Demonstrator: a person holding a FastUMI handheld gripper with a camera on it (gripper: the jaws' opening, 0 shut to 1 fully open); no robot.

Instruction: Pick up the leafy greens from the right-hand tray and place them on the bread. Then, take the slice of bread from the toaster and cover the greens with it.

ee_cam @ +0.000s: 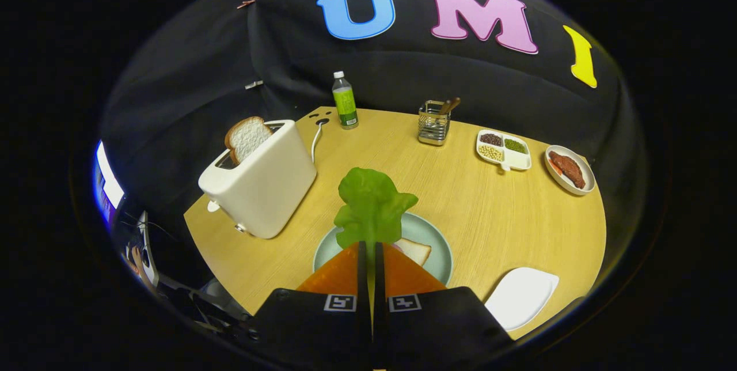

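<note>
I have the greens (373, 201) pinched between my fingers (345, 273); the two are drawn nearly together, with only a thin slit between them, and the leaf stands up from the tips. So the gripper (370, 249) is closed on the leaf, which hangs in the air over the plate (440, 244) just ahead of me.

On that plate lies the bread (416, 250); I see only a corner of it, past my right finger, the rest being hidden under my fingers and the leaf. The tray (521, 296) to my right looks bare, so I judge the pick done and the placing in hand: first half of the task, its second step.

The next move, as I judge it, is to bring the leaf down until it lies on the bread, centred so it does not hang over onto the plate, and only then to part my fingers. I cannot tell how high the leaf is above the bread.

After that comes the toaster (262, 181), off to my left and well apart from the plate, with its slice (247, 137) standing up out of the slot, tilted.
</note>
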